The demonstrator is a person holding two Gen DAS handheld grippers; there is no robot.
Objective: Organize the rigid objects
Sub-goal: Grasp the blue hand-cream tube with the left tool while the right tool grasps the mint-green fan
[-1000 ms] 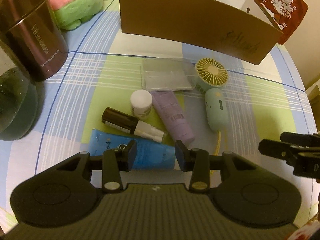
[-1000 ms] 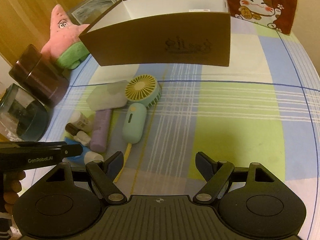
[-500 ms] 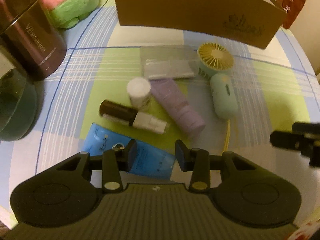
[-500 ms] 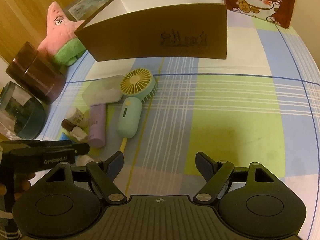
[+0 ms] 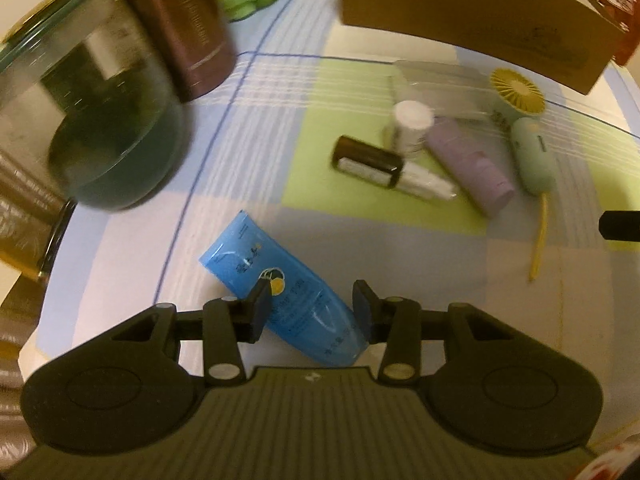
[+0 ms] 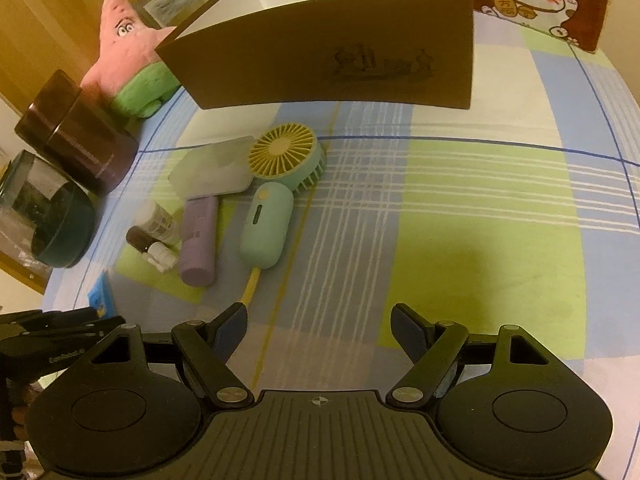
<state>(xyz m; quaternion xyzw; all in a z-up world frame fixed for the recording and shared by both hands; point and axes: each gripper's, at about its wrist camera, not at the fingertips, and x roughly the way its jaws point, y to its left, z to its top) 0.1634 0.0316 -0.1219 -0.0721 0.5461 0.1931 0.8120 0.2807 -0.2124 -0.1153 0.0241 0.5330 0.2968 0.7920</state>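
I am bringing the left gripper (image 5: 307, 307) down over the blue tube (image 5: 280, 288), which is lying flat and slanted near the left edge of the checked tablecloth (image 6: 480, 208), apart from the other clutter; its fingers are spread, one on each side of the tube's lower half, close to it but, as far as I can judge, not pinching yet. The right gripper (image 6: 318, 326) is hanging spread wide over bare cloth toward the near edge, holding nothing. My worry is the angle: the tube is crossing the gap diagonally, so closing now could swivel it, squeeze its soft body or let it squirt out toward me. The left view is also smearing, so I am moving fast enough to nudge the tube before I grip. The glass bowl (image 5: 108, 132) and brown canister (image 5: 176, 28) are looming close on my left, and a careless lift could clip them on the way to the cardboard box (image 6: 332, 48) at the far edge. Compared with a second ago, the left camera is sitting further left and lower: the tube, then mostly hidden behind my fingers, is now largely showing, and the fan (image 6: 286, 158), purple tube (image 6: 198, 246) and dark bottle (image 5: 368, 160) have slid off to the right.
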